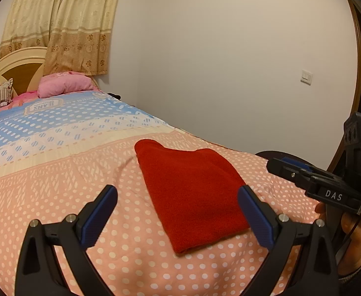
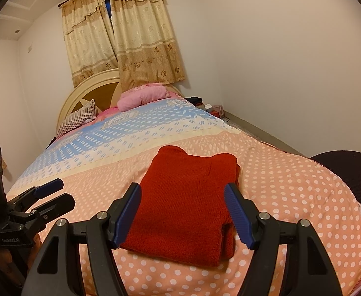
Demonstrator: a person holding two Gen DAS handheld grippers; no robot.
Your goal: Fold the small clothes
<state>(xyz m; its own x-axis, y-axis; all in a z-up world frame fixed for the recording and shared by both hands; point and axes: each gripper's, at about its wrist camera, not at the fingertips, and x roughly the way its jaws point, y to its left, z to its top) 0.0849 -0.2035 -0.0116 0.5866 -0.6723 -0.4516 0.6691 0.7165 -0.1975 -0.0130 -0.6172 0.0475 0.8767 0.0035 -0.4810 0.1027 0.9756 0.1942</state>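
Two tools are hovering over the bed (image 2: 291, 182), both with their jaws standing wide apart and gripping nothing. The left tool (image 1: 178, 217) and the right tool (image 2: 182, 212) are pointing at the red garment (image 2: 187, 197), which is lying folded on the pink dotted cover near the foot edge of the bed, closer to its right side.

Two wrist views, aimed down along the bed (image 1: 57, 172).
The folded red garment (image 1: 190, 197) (seen close) was shared, viewed from left and right.
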